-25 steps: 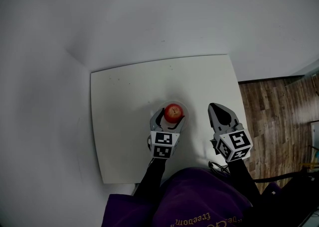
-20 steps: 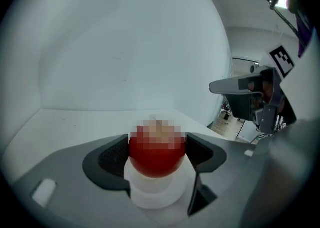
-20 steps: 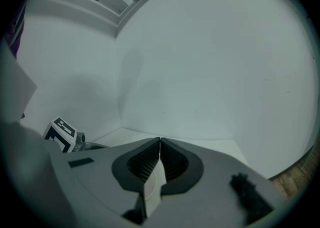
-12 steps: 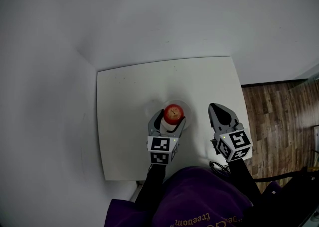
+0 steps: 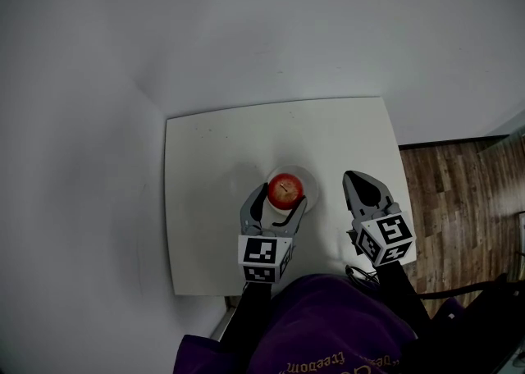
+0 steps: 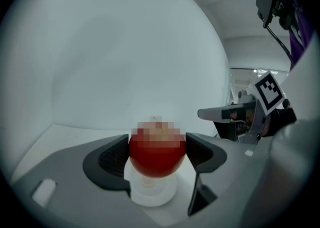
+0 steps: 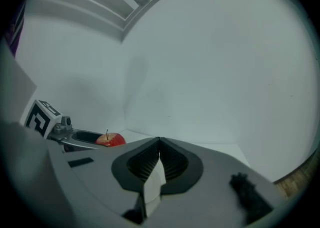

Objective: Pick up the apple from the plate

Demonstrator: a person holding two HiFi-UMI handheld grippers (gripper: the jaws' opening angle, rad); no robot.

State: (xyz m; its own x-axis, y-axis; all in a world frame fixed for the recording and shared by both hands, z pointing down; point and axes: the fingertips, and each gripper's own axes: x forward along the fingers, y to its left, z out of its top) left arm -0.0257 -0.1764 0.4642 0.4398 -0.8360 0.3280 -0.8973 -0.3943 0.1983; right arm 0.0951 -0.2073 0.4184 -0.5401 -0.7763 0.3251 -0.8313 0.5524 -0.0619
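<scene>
A red apple [image 5: 285, 190] sits between the jaws of my left gripper [image 5: 279, 200], which is shut on it. In the left gripper view the apple [image 6: 157, 152] hangs slightly above the small white plate [image 6: 150, 196], with both pads against its sides. From the head view the plate's rim [image 5: 308, 182] shows just past the apple, near the middle of the white table [image 5: 213, 167]. My right gripper [image 5: 358, 178] hovers to the apple's right, shut and empty; its pads [image 7: 159, 144] meet. The right gripper view also catches the apple [image 7: 111, 140] at far left.
The table is square and stands in a corner of pale walls. Its right edge meets wooden floor [image 5: 467, 192]. The person's purple clothing [image 5: 328, 331] fills the bottom of the head view, at the table's near edge.
My left gripper has drawn back toward the person and risen, carrying the apple up off the plate. The right gripper has stayed in place.
</scene>
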